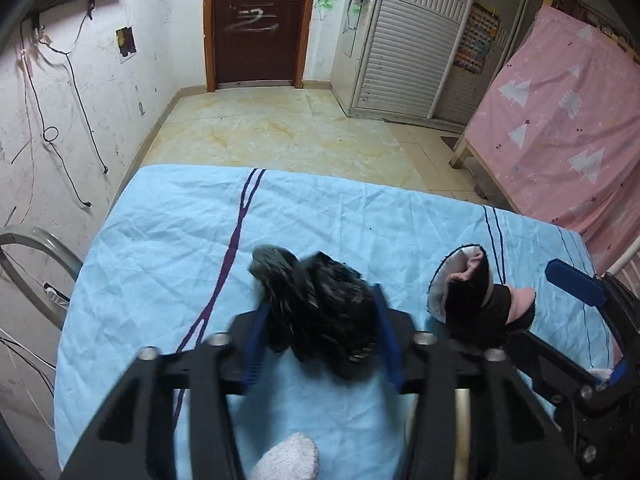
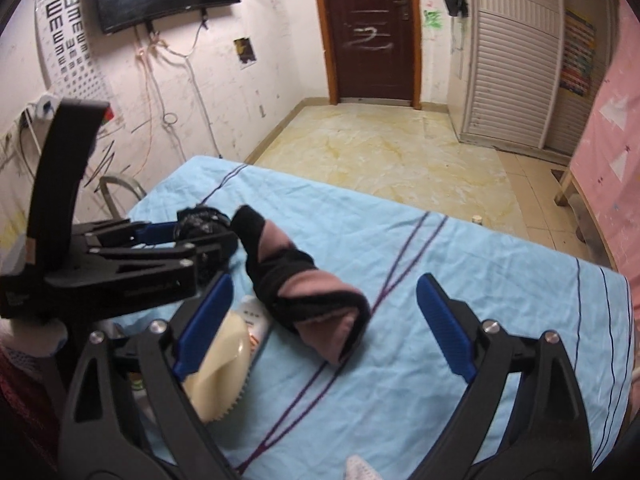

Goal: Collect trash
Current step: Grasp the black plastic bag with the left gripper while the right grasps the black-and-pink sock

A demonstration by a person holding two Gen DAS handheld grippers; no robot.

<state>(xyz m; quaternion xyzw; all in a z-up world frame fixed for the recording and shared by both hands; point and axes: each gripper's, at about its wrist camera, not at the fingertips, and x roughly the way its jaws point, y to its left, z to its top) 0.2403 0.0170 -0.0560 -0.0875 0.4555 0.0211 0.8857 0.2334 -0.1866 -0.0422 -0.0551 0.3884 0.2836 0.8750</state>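
The left claw is seen pressed against a crumpled black plastic bag, its blue pads set on either side of the bundle, which lies on the light blue sheet of the surface. No earlier picture is given, so only the pinch itself is told. The right claw is held spread wide and empty. Between and just ahead of its fingers a pink-and-black cloth roll is found; its long axis runs from far left to near right, slanting across the opening, so the right claw is judged the nearer to it. Beside the right claw's left finger a cream plastic piece is lying on the sheet. Beyond the surface, the tiled floor and a brown door are visible.
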